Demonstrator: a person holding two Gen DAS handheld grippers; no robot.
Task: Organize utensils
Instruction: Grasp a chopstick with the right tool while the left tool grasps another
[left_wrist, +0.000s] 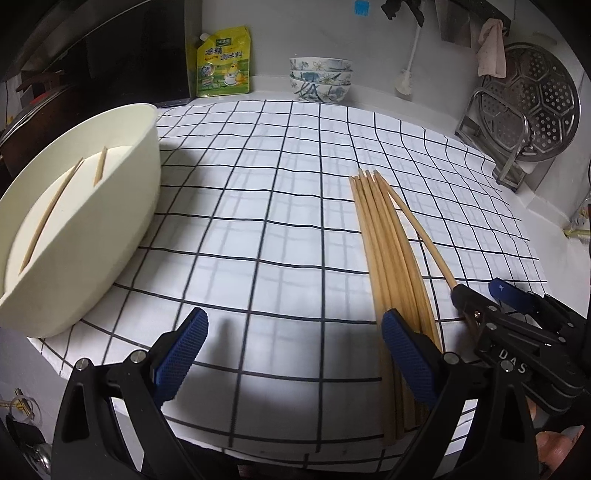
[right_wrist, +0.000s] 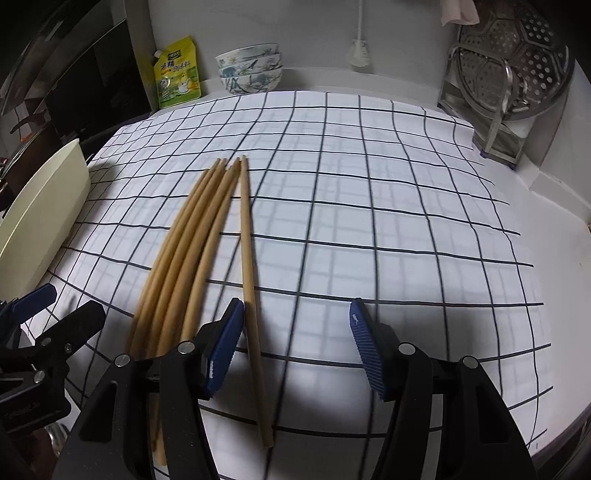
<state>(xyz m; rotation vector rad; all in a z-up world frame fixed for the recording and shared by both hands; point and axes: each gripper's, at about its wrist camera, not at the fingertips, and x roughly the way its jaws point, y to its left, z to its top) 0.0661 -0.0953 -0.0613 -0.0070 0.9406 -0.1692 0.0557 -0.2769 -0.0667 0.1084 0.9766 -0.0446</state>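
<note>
Checked cloth (left_wrist: 280, 206) covers our counter. At left sits the cream bin (left_wrist: 122, 206) with two chopsticks inside — right of center lies the chopstick bundle (left_wrist: 384, 251). Our left gripper (left_wrist: 291, 354) and right gripper (right_wrist: 295, 343) gape open, gripping nothing — one stray chopstick (right_wrist: 249, 280) between the right's jaws.

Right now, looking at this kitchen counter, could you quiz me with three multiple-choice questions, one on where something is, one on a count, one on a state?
1. Where do the loose chopsticks lie?
A. on the checked cloth
B. in the stacked bowls
C. on the steel rack

2. How many chopsticks show in the cream tub?
A. none
B. two
C. five

3. How do the right gripper's jaws stand?
A. clamped on a bowl
B. shut empty
C. open, one chopstick between them

Answers: 1 A, they rest on the cloth. 2 B, two sticks lie inside. 3 C, neither pad presses the stick.
</note>
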